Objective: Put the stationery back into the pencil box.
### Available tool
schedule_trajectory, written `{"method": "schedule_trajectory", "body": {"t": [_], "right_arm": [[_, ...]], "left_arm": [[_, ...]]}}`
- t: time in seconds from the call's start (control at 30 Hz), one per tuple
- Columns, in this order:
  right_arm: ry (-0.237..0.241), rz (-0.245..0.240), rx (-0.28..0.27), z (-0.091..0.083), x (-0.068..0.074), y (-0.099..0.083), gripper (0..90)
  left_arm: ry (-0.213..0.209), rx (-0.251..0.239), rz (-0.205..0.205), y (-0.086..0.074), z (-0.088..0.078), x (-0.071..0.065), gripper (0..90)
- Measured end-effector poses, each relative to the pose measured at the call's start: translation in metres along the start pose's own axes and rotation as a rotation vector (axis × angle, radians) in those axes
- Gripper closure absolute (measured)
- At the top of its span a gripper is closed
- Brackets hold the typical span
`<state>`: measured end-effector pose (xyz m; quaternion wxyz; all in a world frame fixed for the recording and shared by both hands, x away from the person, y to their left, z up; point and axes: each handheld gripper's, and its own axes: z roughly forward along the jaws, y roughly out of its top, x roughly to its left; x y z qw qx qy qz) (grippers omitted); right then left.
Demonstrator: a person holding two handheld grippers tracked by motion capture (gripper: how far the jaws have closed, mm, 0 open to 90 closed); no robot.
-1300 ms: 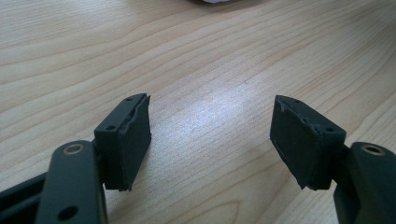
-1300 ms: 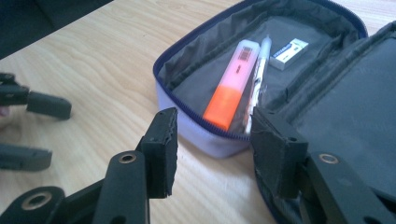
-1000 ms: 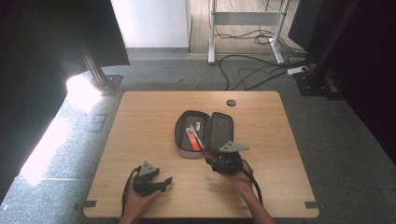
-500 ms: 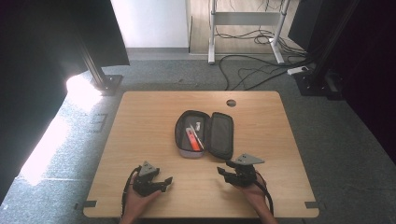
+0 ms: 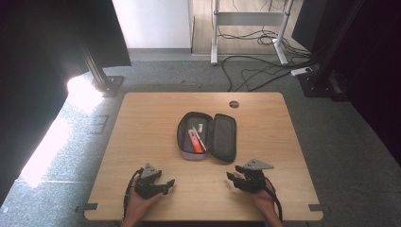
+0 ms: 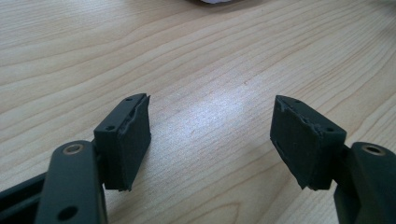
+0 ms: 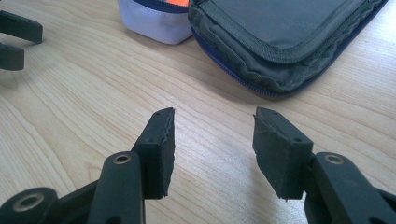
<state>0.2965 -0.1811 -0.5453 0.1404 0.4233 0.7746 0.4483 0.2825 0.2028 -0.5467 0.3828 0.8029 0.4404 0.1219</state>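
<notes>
We note the open dark grey fabric pencil case lying mid-table, long axis near-to-far, just beyond the right gripper, jaws apart, empty. Left gripper, also agape and empty, sits farther off, near-left.

The left tongs are black all over, with a grey three-cornered plate on top and a black cable looping away behind them; the right tongs match, their plate larger and paler, their cable trailing back past the wrist; seen close, each jaw is a flat black arm with a brass-ringed pivot hole, ending in a thick dark pad with small screw holes and a ragged front edge; the forearms are bare of sleeves.
</notes>
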Motion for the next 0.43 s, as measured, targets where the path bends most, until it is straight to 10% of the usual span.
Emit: {"method": "schedule_trajectory", "body": {"t": [0.43], "right_arm": [[-0.037,0.002,0.031,0.0012,-0.0046,-0.0031,42.9]], "left_arm": [[0.001,0.001,0.003,0.0001,0.0,-0.0002,29.1]]}}
